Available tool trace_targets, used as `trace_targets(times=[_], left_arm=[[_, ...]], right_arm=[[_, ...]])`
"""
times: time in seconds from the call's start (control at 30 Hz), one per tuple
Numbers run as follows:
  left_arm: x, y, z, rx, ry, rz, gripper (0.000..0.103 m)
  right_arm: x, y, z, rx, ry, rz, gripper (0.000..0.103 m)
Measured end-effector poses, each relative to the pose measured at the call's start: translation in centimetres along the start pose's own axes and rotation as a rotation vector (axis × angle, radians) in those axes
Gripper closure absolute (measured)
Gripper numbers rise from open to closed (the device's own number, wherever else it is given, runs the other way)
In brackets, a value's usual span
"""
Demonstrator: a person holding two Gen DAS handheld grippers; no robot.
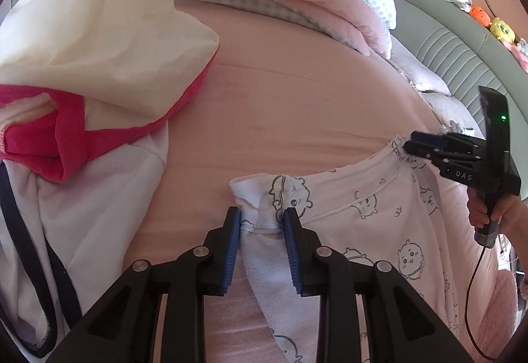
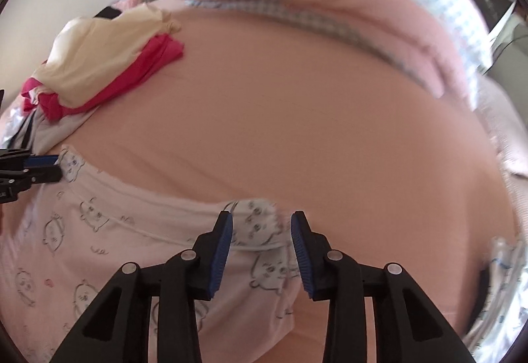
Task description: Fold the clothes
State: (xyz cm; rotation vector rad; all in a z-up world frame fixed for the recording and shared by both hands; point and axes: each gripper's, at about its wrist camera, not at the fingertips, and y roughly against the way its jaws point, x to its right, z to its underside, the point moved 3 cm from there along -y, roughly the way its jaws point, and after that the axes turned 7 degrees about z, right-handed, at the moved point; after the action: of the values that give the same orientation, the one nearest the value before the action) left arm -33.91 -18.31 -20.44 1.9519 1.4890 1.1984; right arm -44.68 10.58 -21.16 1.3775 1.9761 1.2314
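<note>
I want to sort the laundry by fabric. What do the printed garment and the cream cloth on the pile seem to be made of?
Printed garment: probably soft cotton knit, matte, pale pink with cartoon print; it drapes limply, and its turned-over inside looks slightly fleecy.
Cream cloth: possibly a thin woven fabric, matte; it holds crisp creases and light shows through. Neither can be told for certain.

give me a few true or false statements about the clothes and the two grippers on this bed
1. The printed pyjama garment lies on the pink sheet. True.
2. The left gripper has nothing between its jaws. False: a corner of the garment sits between them.
3. A cream cloth lies on top of a hot pink garment. True.
4. The right gripper reaches for the cream cloth. False: it is at the printed garment's other corner.
5. The pile of clothes is to the right of the printed garment. False: left.
</note>
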Motion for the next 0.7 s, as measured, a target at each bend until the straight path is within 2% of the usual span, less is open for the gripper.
trace_targets(times=[0.07, 0.13, 0.17, 0.2, 0.3, 0.4, 0.47, 0.53, 0.6, 0.7], left_arm=[[0.0, 0.1, 0.3, -0.003, -0.004, 0.000, 0.079], [0.1, 0.2, 0.4, 0.007, -0.013, -0.005, 0.080], [0.2, 0.4, 0.4, 0.020, -0.022, -0.009, 0.087], [0.4, 0.7, 0.3, 0.037, -0.026, -0.011, 0.091], [1.0, 1.6, 0.0, 0.079, -0.047, -0.018, 0.091], [1.5, 1.8, -0.3, 0.086, -0.072, -0.010, 0.090], [1.0, 0.0, -0.3, 0.010, -0.061, -0.063, 0.087], [0.0, -1.9, 0.0, -0.064, -0.043, -0.122, 0.079], [0.0, -0.8, -0.5, 0.001, -0.022, -0.130, 0.078], [0.6, 1.9, -1.0, 0.127, -0.029, -0.187, 0.078]], right_arm=[[-0.1, -1.3, 0.1, -0.052, 0.001, -0.011, 0.067], [0.0, -1.0, 0.2, -0.031, -0.014, -0.026, 0.071], [-0.2, -0.6, 0.2, -0.017, -0.014, -0.027, 0.089], [-0.4, -0.2, 0.2, -0.003, -0.013, -0.027, 0.101], [-0.3, 1.5, 0.3, 0.043, -0.034, -0.038, 0.101], [1.0, 3.3, 0.6, 0.081, -0.092, -0.039, 0.101], [1.8, 3.5, 0.8, 0.076, -0.108, -0.025, 0.101], [2.5, 2.0, 0.9, 0.031, -0.102, 0.017, 0.101], [3.3, -0.6, 0.6, -0.036, -0.124, 0.024, 0.099], [3.4, -0.3, 0.5, -0.010, -0.131, 0.003, 0.092]])
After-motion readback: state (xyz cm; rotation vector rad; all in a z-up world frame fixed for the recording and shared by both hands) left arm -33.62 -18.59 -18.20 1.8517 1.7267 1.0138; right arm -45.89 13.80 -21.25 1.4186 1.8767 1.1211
